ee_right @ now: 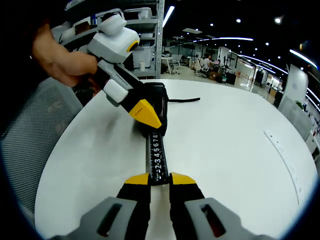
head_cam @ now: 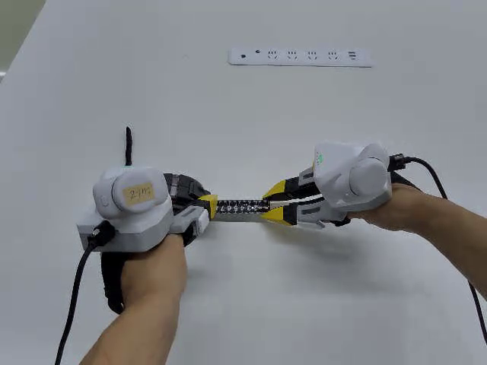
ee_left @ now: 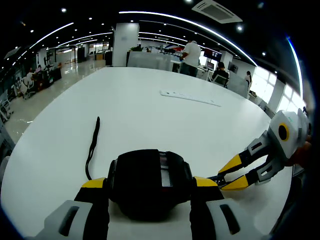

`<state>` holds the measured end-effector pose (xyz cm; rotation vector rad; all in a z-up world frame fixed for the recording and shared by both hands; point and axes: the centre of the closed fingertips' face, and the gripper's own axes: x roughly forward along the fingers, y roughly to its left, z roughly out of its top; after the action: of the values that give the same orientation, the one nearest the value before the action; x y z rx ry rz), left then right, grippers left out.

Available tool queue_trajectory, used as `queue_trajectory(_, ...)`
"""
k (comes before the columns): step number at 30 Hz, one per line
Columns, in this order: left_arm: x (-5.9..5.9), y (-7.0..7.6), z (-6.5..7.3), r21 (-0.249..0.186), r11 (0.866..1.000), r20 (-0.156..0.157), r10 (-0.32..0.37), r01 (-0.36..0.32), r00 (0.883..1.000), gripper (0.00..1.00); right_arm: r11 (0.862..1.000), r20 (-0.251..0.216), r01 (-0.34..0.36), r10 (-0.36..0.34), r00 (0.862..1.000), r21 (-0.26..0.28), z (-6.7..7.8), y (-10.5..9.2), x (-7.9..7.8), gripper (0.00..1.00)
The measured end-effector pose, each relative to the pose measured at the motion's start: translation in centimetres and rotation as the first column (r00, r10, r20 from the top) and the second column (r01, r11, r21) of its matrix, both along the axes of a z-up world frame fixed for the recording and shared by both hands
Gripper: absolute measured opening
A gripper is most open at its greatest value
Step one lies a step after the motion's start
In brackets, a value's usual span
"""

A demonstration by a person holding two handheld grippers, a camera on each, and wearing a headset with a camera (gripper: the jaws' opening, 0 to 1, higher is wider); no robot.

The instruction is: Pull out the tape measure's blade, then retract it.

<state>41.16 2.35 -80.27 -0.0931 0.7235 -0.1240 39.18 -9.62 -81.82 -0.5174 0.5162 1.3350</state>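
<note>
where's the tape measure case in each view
Head view: tape measure case left of centre, at the blade's left end.
Left gripper view: bottom centre, between the jaws.
Right gripper view: upper centre, at the blade's far end.
Shared landmark: white power strip.

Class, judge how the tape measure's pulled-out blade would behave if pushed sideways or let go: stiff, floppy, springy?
The blade probably holds fairly stiff: its short span runs straight from the case to the right gripper. Being thin, it would likely bend if pushed sideways. Released, it may snap back into the case.
</note>
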Motion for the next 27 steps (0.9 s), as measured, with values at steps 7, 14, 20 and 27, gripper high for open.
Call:
queue_trajectory(7, 0.0, 0.0, 0.0, -0.001, 1.0, -0.001, -0.001, 0.001, 1.0, 0.62, 1.0, -0.004, 0.001, -0.001, 1.0, 0.01, 0.0, 1.2, 0.0, 0.13)
queue_trajectory(14, 0.0, 0.1, 0.0, -0.003, 1.0, -0.003, -0.002, 0.002, 1.0, 0.62, 1.0, -0.005, 0.003, -0.003, 1.0, 0.017, 0.0, 2.0, 0.0, 0.13)
queue_trajectory(20, 0.0, 0.1, -0.1, -0.005, 1.0, -0.005, -0.002, 0.002, 1.0, 0.62, 1.0, 0.0, 0.004, -0.004, 1.0, 0.02, -0.1, 2.9, 0.1, 0.13)
queue_trajectory(27, 0.0, 0.1, -0.1, -0.006, 1.0, -0.005, -0.002, 0.002, 1.0, 0.62, 1.0, 0.002, 0.003, -0.003, 1.0, 0.021, -0.1, 3.6, 0.1, 0.13)
